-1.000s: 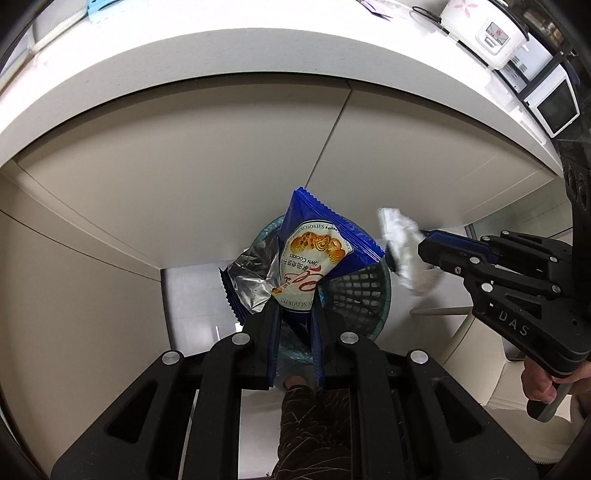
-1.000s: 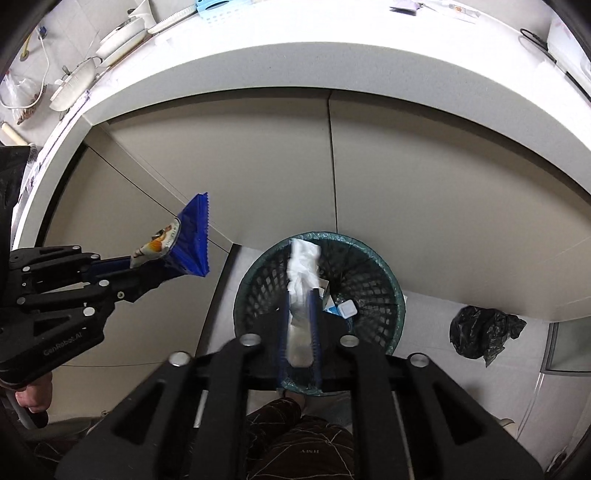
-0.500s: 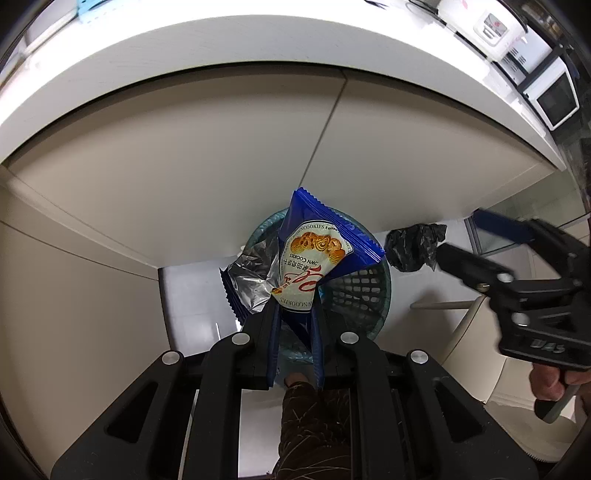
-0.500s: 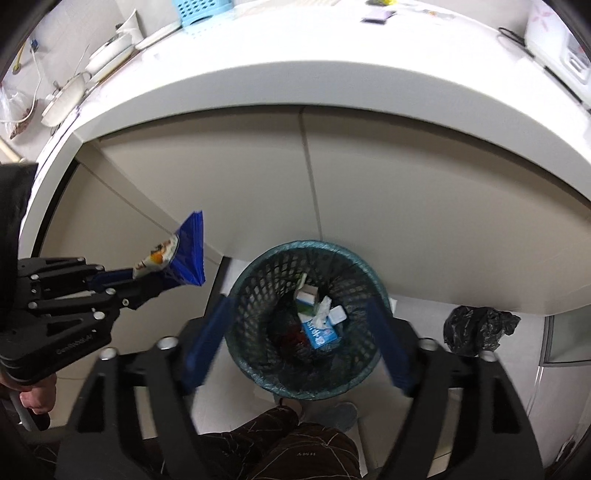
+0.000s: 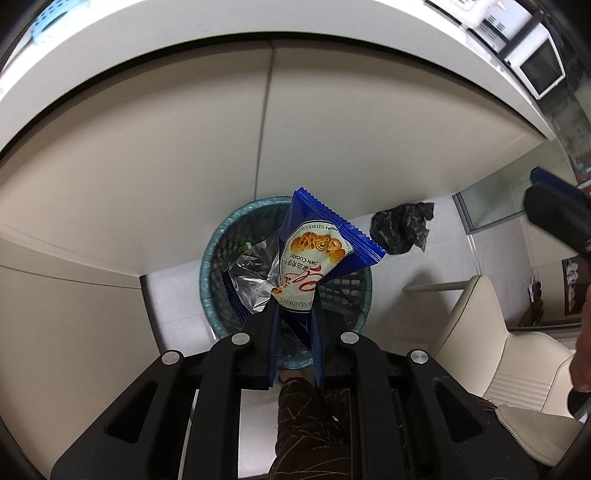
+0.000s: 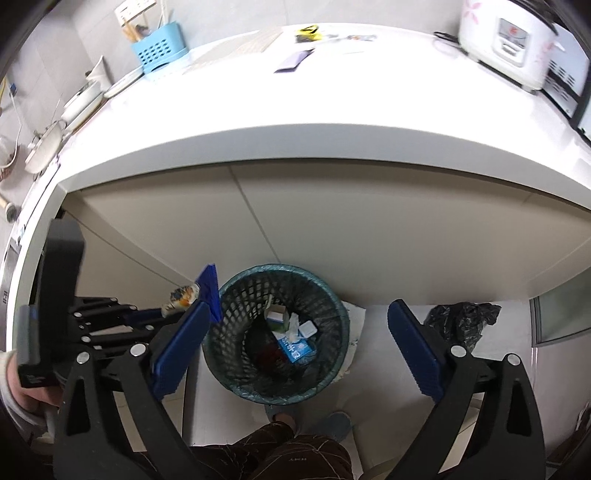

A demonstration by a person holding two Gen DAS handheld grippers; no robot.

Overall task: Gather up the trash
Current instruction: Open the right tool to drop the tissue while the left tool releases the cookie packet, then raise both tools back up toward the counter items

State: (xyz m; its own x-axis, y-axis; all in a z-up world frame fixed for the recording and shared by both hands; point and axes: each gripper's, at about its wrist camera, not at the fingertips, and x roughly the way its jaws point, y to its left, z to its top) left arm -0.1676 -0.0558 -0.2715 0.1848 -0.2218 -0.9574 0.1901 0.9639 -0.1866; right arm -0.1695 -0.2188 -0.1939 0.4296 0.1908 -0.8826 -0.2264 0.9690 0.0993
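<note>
Left wrist view: I look down along the left gripper (image 5: 295, 325) at the mesh bin (image 5: 218, 258) on the floor below the counter.
Left tongs: I see them clenched on the lower end of a blue cookie wrapper (image 5: 317, 251); its torn silver inside flares out to the left.
Wrapper position: it hangs over the bin's opening, held above the rim, not inside.
Right wrist view: the right gripper (image 6: 295, 347) stands released; its jaws have just been opening wide, with nothing between the blue pads (image 6: 181, 343).
Bin from the right: the mesh bin (image 6: 332, 302) sits straight below the spread jaws, lined with a bag, and it holds a crumpled tissue (image 6: 293, 325), a blue-and-white pack (image 6: 295, 347) and small cartons.
Left gripper from the right: I see it at the left edge (image 6: 177, 306), the wrapper's tip (image 6: 210, 288) just beside the bin rim.
Floor: a black plastic bag (image 6: 461, 321) lies right of the bin.
Counter: a rice cooker (image 6: 506, 33) and a blue basket (image 6: 159, 55) stand on the white top.
</note>
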